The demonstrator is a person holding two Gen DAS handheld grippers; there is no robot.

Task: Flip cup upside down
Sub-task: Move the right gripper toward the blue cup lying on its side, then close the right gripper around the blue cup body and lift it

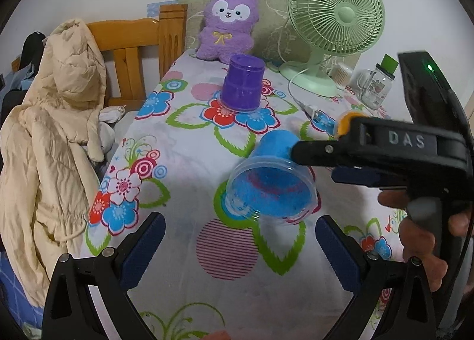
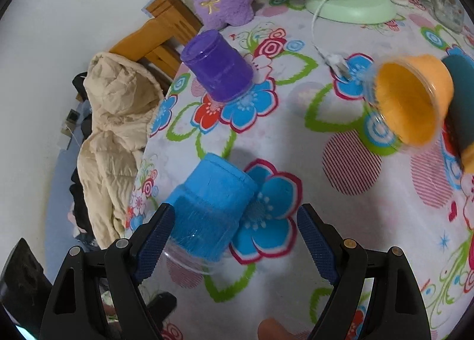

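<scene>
The blue cup is tilted on the worktop, its clear rim low toward the left camera and its base raised. The right tongs stand open; in the right view the left pad touches the cup's side and the other pad is apart from it. In the left view these tongs reach in from the right, level, above the cup's base, with fingers of a hand on the handle. The left tongs are open and hold nothing, just before the cup. A purple cup stands upside down farther back. An orange cup is tilted at the right. The cloth has big flowers. Behind are a plush toy, a green fan, a chair and a coat.
</scene>
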